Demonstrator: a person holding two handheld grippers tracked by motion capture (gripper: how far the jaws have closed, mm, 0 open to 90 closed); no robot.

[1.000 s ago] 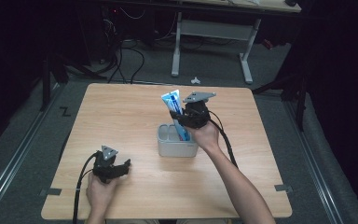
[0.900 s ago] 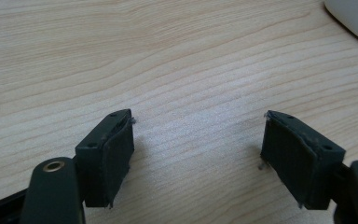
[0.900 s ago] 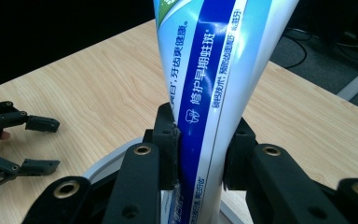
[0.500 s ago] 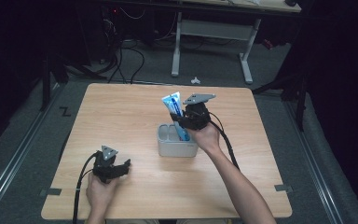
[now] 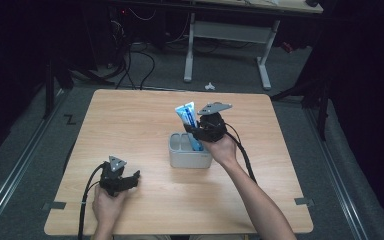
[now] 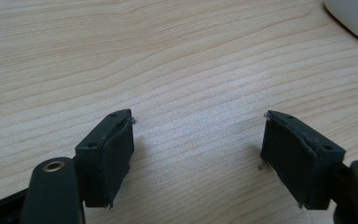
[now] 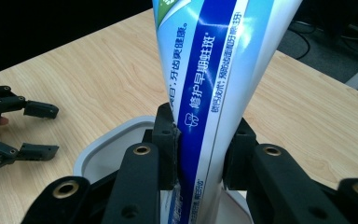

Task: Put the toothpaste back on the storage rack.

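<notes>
A pale wooden table with rounded corners stands on grey carpeted floor, lit from above while everything around it falls away into darkness. Beyond its far edge stands a white metal desk frame on two legs, with black cables looped over the floor to its left and a small white object lying on the carpet just in front. A metal rail runs along the floor on the table's left, and bits of grey tape mark its near corners.
</notes>
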